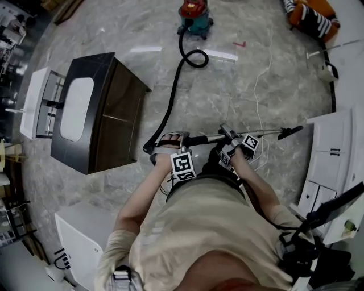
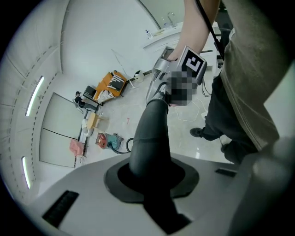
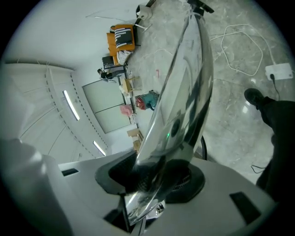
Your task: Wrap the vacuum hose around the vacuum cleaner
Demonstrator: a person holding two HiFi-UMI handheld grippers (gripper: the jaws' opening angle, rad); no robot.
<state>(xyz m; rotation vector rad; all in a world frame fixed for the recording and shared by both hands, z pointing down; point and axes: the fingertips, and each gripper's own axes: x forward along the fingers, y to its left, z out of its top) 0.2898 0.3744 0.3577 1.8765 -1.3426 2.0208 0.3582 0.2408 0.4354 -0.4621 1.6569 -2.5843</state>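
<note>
The vacuum cleaner, red on top and teal below, stands far ahead on the marble floor; it shows small in the left gripper view and the right gripper view. Its black hose loops beside it and runs back to me. My left gripper is shut on the hose's thick black cuff. From the cuff a chrome wand runs level to the right, ending in a dark nozzle. My right gripper is shut on that wand.
A dark cabinet with a white basin stands to the left of the hose. A white cable trails over the floor to a power strip. An orange striped bag lies far right. White cabinets line the right side.
</note>
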